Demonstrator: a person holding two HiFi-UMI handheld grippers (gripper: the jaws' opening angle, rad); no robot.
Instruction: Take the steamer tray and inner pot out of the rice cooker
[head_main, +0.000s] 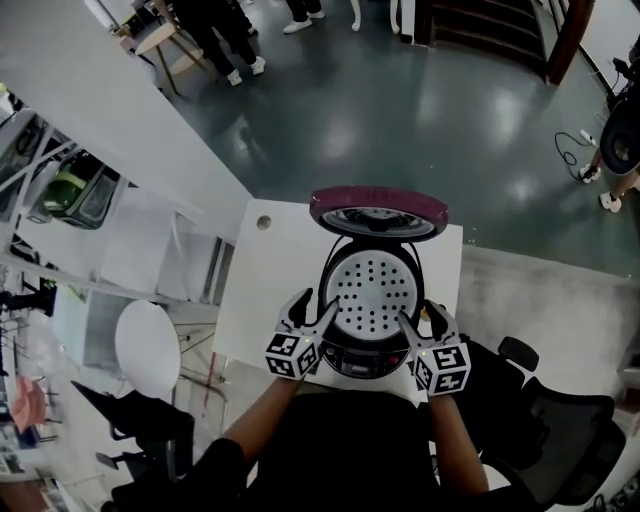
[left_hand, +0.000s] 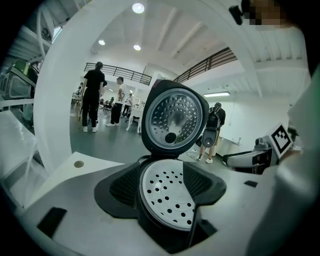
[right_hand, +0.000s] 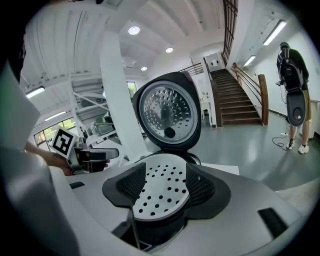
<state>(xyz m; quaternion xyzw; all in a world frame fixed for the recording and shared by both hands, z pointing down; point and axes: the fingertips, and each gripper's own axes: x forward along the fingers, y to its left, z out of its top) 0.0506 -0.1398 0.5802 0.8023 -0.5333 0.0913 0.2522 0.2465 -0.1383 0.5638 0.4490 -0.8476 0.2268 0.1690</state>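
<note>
The rice cooker stands on a white table with its maroon-topped lid swung up and back. A white perforated steamer tray fills its mouth; the inner pot beneath is hidden. My left gripper is open at the cooker's front left rim, and my right gripper is open at the front right rim. In the left gripper view the tray shows between the open left gripper pads, under the lid. The right gripper view shows the tray between the open right gripper pads, nothing gripped.
The white table has a round hole at its far left corner. A white round chair stands left of it and a black office chair right. People stand on the floor beyond; stairs rise at the back.
</note>
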